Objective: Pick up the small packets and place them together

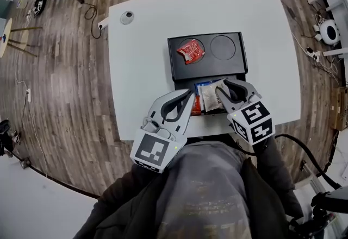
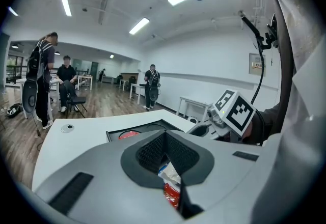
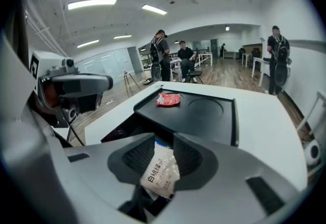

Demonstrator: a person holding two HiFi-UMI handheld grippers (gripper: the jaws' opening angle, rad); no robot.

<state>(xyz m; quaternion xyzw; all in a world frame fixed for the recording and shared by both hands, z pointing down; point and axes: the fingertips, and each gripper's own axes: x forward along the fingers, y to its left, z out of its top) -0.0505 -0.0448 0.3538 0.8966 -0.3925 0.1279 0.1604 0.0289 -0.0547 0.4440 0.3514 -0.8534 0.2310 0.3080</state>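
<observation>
Pretty plain setup: a white desk (image 1: 141, 69) is topped with a black tray (image 1: 209, 68). The right claw (image 3: 164, 142) is clamped partway shut on a white printed packet (image 3: 161, 176), held over the tray's near compartment. The left claw (image 2: 164, 139) is closed tip to tip just beside it, above a red packet (image 1: 196, 105); no grip can be made out there. A second red packet (image 1: 190, 51) is parked in the tray's left round dip.
</observation>
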